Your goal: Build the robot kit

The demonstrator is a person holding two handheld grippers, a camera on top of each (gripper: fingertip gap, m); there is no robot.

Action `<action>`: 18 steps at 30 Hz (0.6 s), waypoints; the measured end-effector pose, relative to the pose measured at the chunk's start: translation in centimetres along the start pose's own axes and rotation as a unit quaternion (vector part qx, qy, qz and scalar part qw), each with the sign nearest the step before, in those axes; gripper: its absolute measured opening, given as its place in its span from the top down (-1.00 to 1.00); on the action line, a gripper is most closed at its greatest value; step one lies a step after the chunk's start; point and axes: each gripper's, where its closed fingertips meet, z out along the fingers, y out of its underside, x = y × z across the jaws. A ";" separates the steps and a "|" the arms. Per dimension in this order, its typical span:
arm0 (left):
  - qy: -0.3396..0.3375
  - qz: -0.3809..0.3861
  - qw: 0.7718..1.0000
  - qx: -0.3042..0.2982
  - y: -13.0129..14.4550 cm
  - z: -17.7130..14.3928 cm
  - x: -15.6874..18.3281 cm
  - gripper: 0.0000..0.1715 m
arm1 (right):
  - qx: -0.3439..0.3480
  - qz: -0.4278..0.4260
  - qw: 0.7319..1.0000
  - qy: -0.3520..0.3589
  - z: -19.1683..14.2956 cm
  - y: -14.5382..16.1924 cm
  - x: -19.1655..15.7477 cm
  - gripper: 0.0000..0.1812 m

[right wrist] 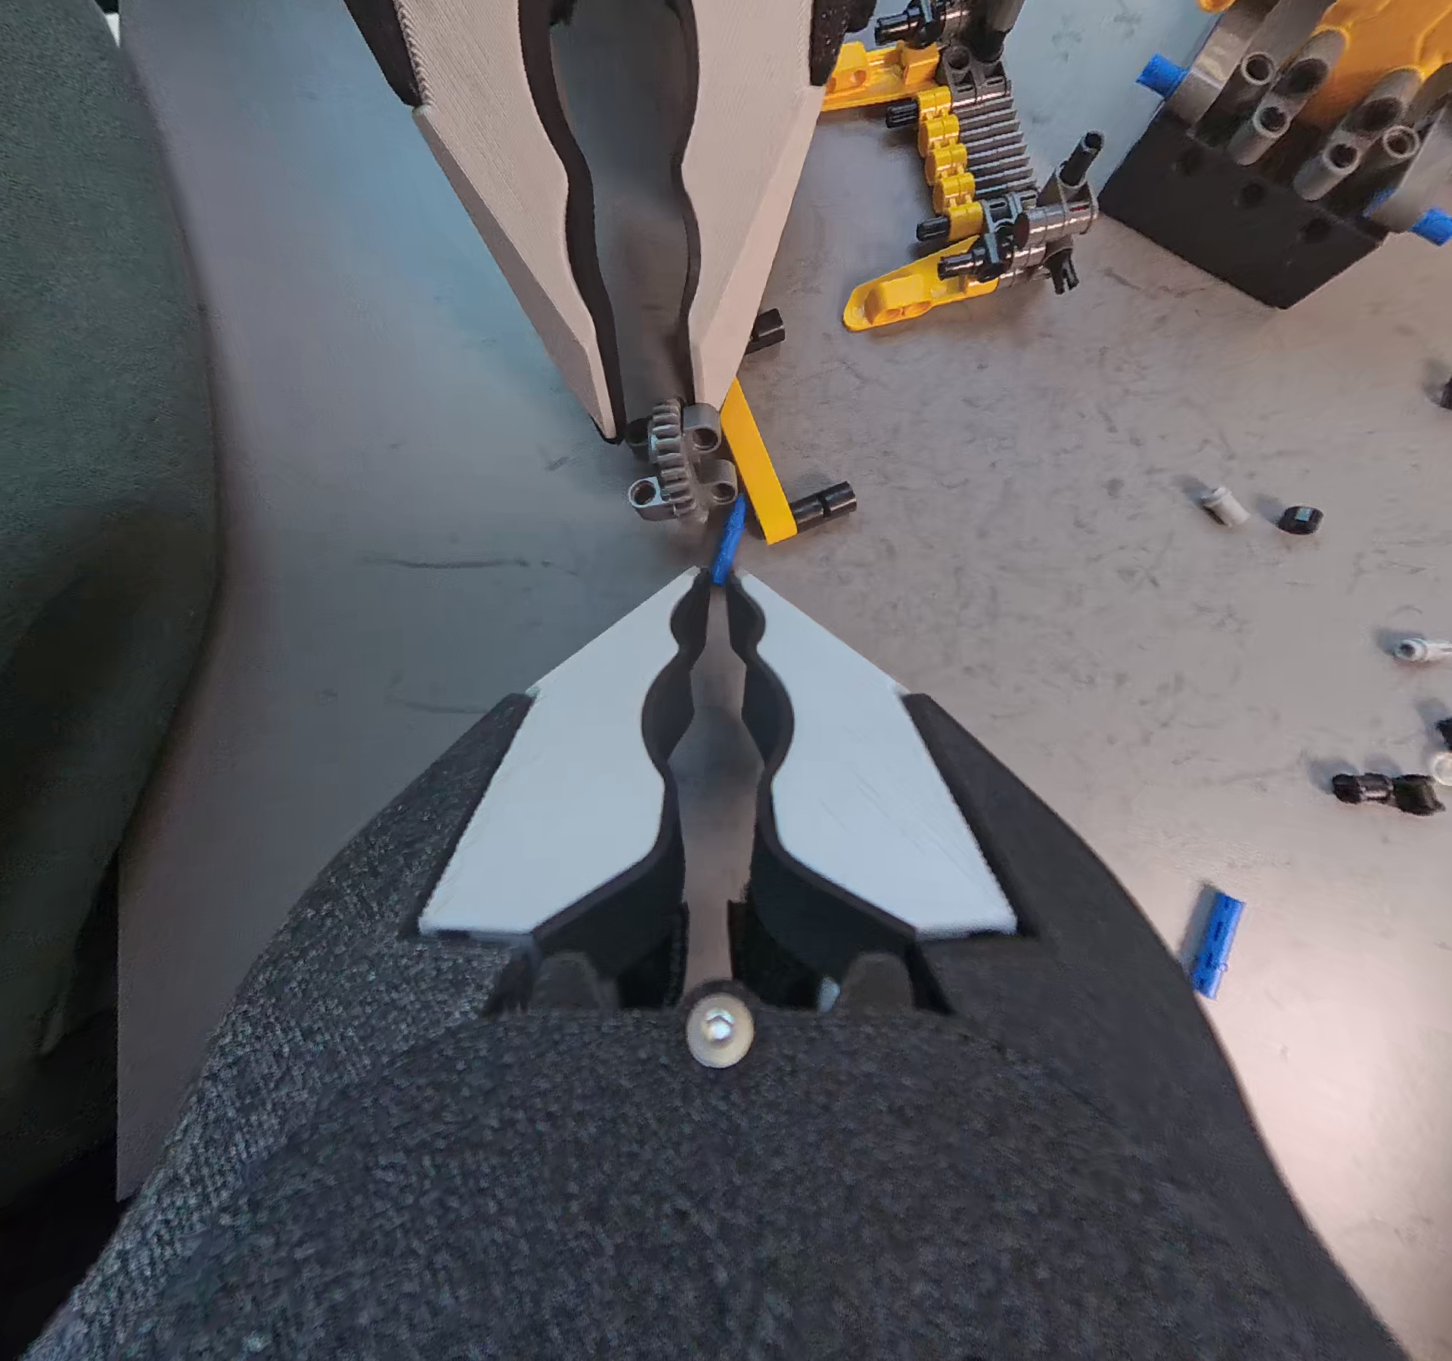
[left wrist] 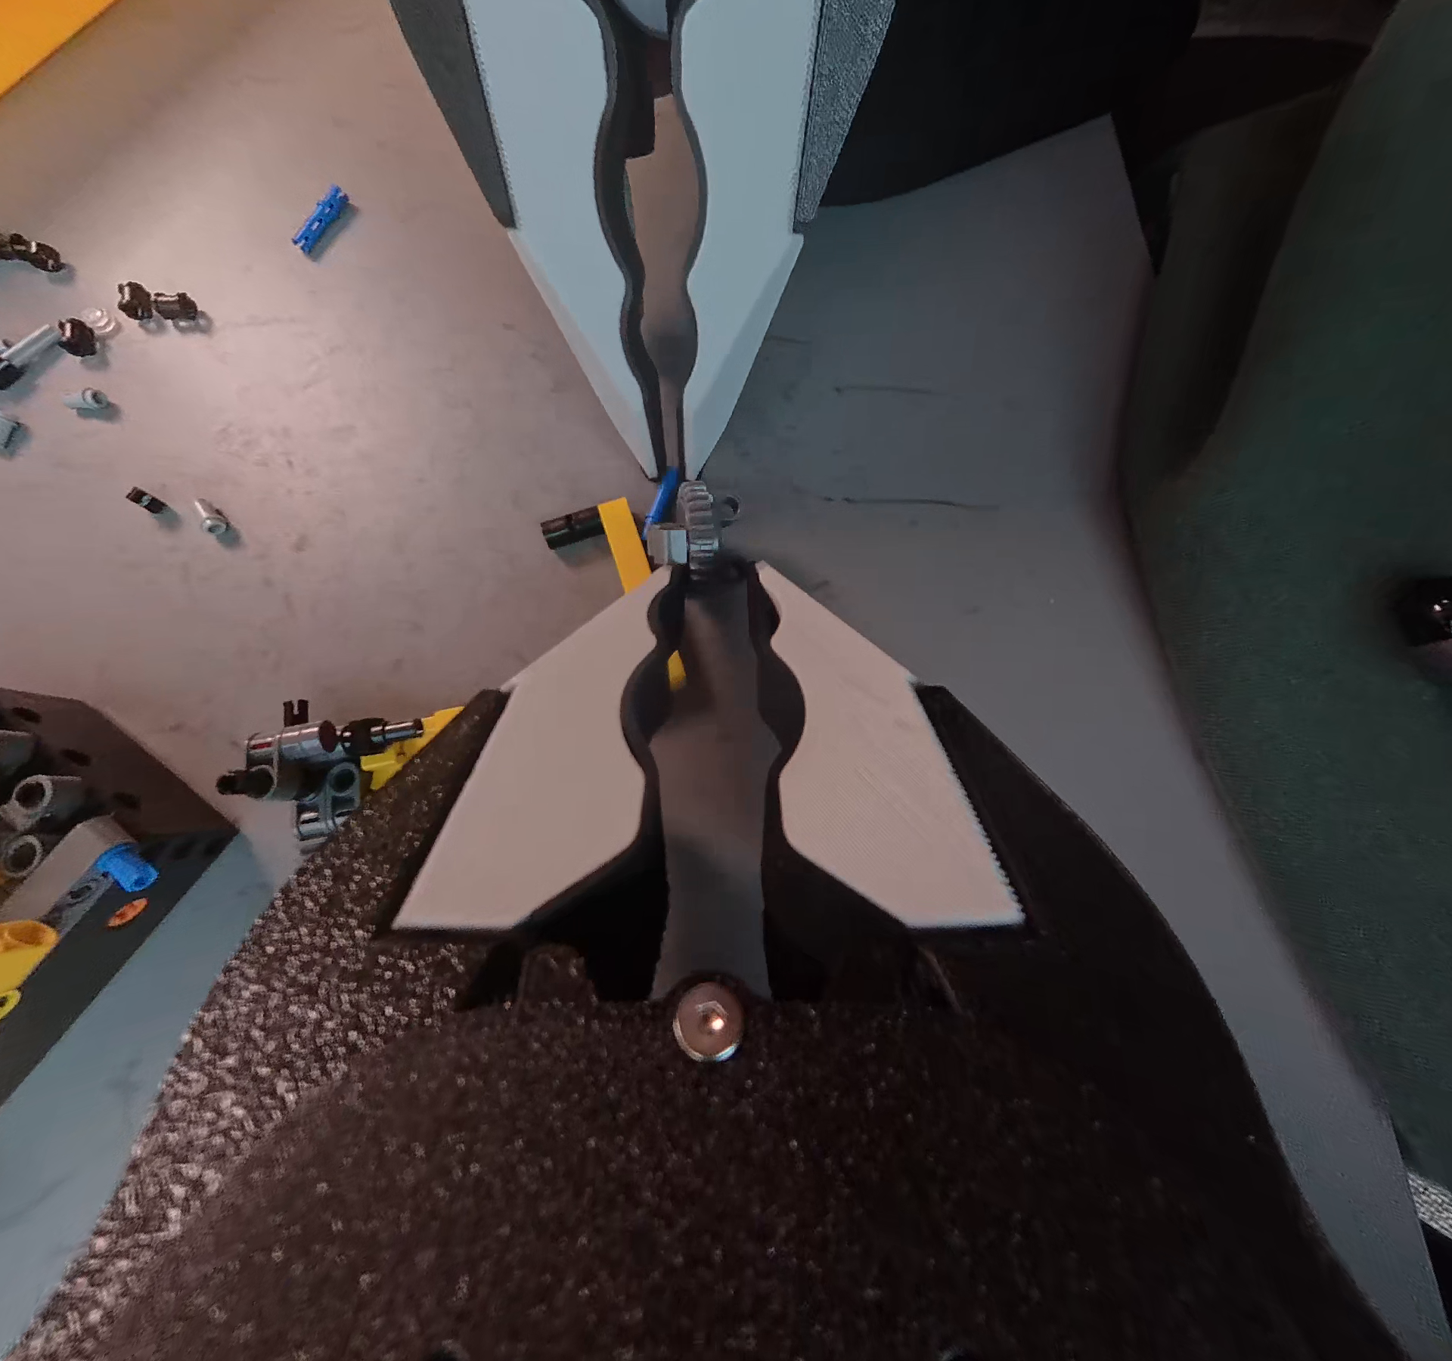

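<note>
The left gripper [left wrist: 709,577] has its fingers [left wrist: 581,663] nearly closed on a small grey toothed gear assembly with two round-holed connector pieces [left wrist: 698,530], gripping it at the tips. Opposite, the right gripper [right wrist: 716,578] pinches a short blue plastic pin [right wrist: 727,540] between narrow fingers [right wrist: 817,663], its free end touching the gear assembly [right wrist: 682,468]. The two grippers meet tip to tip above the grey bench [right wrist: 1021,498]. Judging from this, the pin is being seated into a hole of the assembly; pressing it straight along its own axis would seem to be what the fit calls for.

Just behind lies a flat yellow beam with a black pin [right wrist: 758,467]. Farther off sit a yellow-and-grey toothed rack build [right wrist: 974,168], a black block holding grey tubes [right wrist: 1257,200], a loose blue axle connector [right wrist: 1215,945] and scattered small black and grey pins [left wrist: 149,302].
</note>
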 end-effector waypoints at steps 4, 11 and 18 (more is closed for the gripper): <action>-0.005 -0.002 1.000 0.000 0.0 0.0 -0.1 0.83 | 0.004 0.009 1.000 0.001 -0.2 0.2 0.0 0.97; -0.007 0.002 1.000 0.010 -0.5 -0.3 0.1 0.79 | 0.037 0.019 0.999 0.024 -2.3 0.4 -0.2 0.97; 0.006 -0.011 0.997 0.074 -2.8 -1.5 0.4 0.79 | 0.102 0.012 0.994 0.032 -4.0 -1.6 -1.6 0.97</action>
